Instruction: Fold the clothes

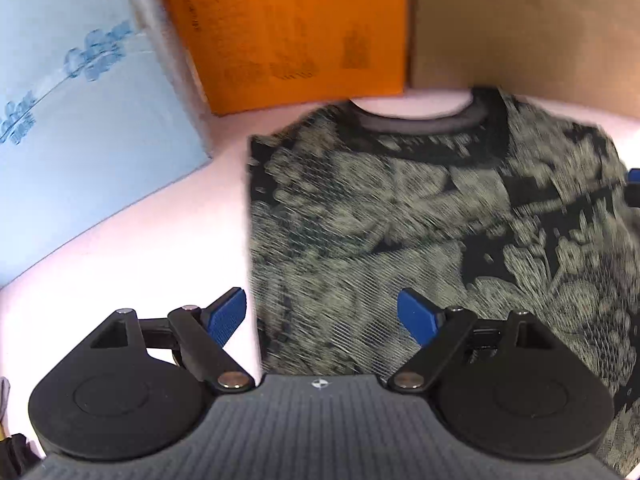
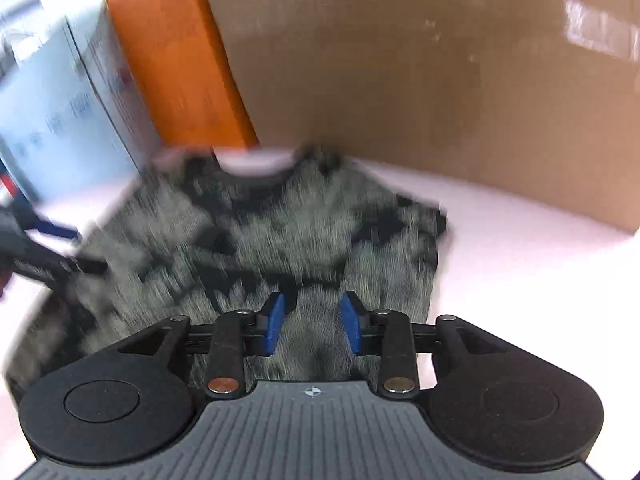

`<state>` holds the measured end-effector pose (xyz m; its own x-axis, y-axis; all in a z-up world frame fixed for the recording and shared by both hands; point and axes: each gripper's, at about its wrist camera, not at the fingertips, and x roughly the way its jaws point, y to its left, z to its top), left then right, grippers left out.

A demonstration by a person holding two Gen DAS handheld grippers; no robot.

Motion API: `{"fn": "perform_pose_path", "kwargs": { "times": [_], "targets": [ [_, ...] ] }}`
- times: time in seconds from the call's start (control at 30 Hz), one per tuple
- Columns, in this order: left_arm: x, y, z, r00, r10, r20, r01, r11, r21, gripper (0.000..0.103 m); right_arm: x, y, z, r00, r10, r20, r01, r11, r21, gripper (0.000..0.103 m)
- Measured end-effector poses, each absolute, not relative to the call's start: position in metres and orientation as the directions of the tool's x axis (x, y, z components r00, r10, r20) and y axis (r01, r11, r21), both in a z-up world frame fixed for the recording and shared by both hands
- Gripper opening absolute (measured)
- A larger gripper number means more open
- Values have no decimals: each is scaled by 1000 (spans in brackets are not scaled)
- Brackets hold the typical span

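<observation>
Blue-padded left gripper [image 1: 322, 316] spread wide — over shirt [image 1: 420, 216].

Shirt [image 2: 256, 240] print motion-blurred; right sleeve cut off; orange box [image 1: 280, 28] lettering unreadable.

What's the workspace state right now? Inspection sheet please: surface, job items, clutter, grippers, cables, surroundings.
Surface: white table, bare around the garment.
Job's things: dark patterned shirt lying flat, collar toward the boxes, sides apparently folded in.
Clutter: nothing seen on the table itself.
Grippers: left gripper open over the shirt's left edge, holding nothing; right gripper part open above the shirt, pads not pressing cloth.
Cables: nothing seen.
Surroundings: orange box, brown cardboard box and pale blue printed box standing along the far side.
</observation>
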<state>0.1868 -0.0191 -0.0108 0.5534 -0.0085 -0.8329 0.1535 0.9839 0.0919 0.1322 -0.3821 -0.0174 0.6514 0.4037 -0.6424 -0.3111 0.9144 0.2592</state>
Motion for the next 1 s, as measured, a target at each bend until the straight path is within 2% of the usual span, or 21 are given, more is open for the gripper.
{"fn": "perform_pose_path", "kwargs": {
  "times": [0.03,0.1,0.27,0.53,0.67,0.7,0.73,0.77,0.8,0.83,0.87,0.9,1.0],
  "targets": [
    [191,-12,-8,559,-20,-829,136,988,67,81,135,-387,-12,665,404,-627,-313,914,258,63],
    [202,2,-4,575,-47,-817,101,995,13,82,143,-395,-3,687,394,-611,-315,919,239,68],
    [233,29,1,622,-141,-770,43,988,-147,81,173,-413,-4,696,393,-601,-301,919,253,68],
    [281,22,-23,610,-189,-769,97,982,-165,81,230,-410,-25,643,494,-586,-416,867,275,68],
    [293,14,-36,621,-196,-759,142,980,-138,79,257,-397,-38,587,521,-620,-484,839,248,68],
    [294,11,-37,632,-192,-751,156,980,-120,77,262,-393,-41,574,518,-634,-498,836,231,68],
    [294,7,-38,648,-182,-740,171,981,-92,51,265,-389,-44,572,518,-636,-517,830,210,69],
    [294,2,-38,660,-170,-731,183,981,-63,18,266,-385,-45,574,516,-636,-528,827,194,68],
    [293,-1,-37,663,-172,-729,199,979,-50,6,266,-381,-45,575,513,-638,-533,826,184,64],
    [292,-4,-35,665,-182,-724,219,975,-44,2,265,-378,-44,571,519,-636,-551,817,172,31],
    [289,-7,-32,669,-195,-717,240,970,-40,2,265,-375,-43,562,527,-638,-562,809,173,8],
    [286,-10,-30,673,-208,-710,260,965,-36,2,264,-374,-42,553,532,-641,-566,805,180,2],
    [271,-16,-16,689,-232,-687,319,948,0,2,256,-374,-29,548,564,-617,-567,794,222,2]
  ]
}}
